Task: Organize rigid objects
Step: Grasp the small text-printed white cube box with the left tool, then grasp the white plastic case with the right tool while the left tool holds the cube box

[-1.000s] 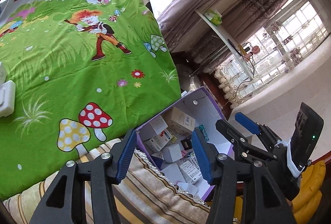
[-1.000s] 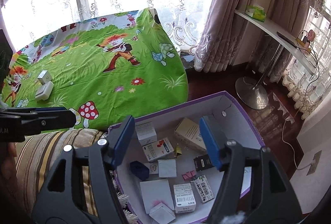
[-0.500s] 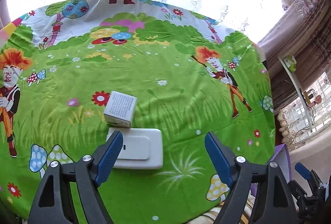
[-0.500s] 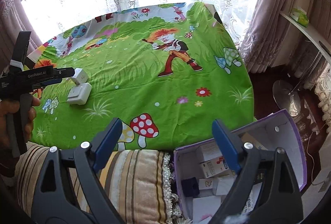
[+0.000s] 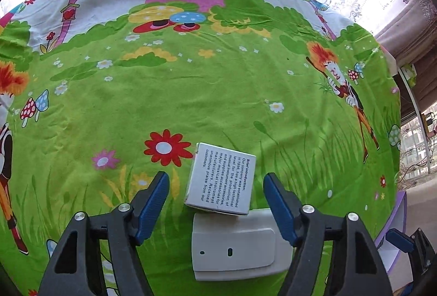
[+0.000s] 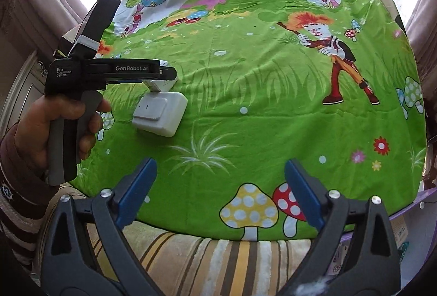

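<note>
Green cartoon cloth [image 5: 218,93] covers the surface below a bright window. On it lie a small printed box [image 5: 222,178] and a white device [image 5: 235,249], touching. The left gripper [image 5: 215,203] is closing around the box, pads not touching. The right gripper [image 6: 218,189] is opening, empty.

Green cartoon-print sheet [image 5: 218,93] spread flat; striped cushion [image 6: 207,260] at its near edge.

The box [image 5: 221,179] reads "Brief introduction: Our company was established…"; the left gripper [image 6: 164,77] body reads "GenRobot.AI" and "Data Acquisition System".
</note>
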`<action>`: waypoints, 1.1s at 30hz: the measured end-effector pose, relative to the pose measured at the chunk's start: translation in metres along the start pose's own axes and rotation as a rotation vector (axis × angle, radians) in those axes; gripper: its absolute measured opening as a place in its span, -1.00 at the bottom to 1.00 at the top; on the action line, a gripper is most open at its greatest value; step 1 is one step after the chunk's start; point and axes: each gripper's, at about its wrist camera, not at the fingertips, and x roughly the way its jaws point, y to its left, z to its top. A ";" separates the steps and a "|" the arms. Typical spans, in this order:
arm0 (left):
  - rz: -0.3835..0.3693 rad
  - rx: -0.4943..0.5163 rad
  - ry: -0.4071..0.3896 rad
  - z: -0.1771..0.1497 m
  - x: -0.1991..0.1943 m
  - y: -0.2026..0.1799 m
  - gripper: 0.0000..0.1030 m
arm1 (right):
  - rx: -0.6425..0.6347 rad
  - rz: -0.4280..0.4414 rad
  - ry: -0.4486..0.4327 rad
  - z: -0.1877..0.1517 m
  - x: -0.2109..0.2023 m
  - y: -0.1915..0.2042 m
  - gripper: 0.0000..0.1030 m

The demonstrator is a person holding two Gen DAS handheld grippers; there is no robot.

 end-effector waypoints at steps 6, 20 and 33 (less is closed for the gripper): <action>-0.039 -0.002 0.005 -0.001 -0.001 0.008 -0.11 | -0.340 0.012 -0.008 0.017 0.029 0.046 0.87; -0.095 -0.142 -0.087 -0.026 -0.058 0.075 -0.11 | -0.915 0.127 0.112 0.044 0.086 0.097 0.88; -0.099 -0.153 -0.117 -0.038 -0.071 0.076 -0.11 | -0.782 0.091 0.142 0.050 0.112 0.083 0.31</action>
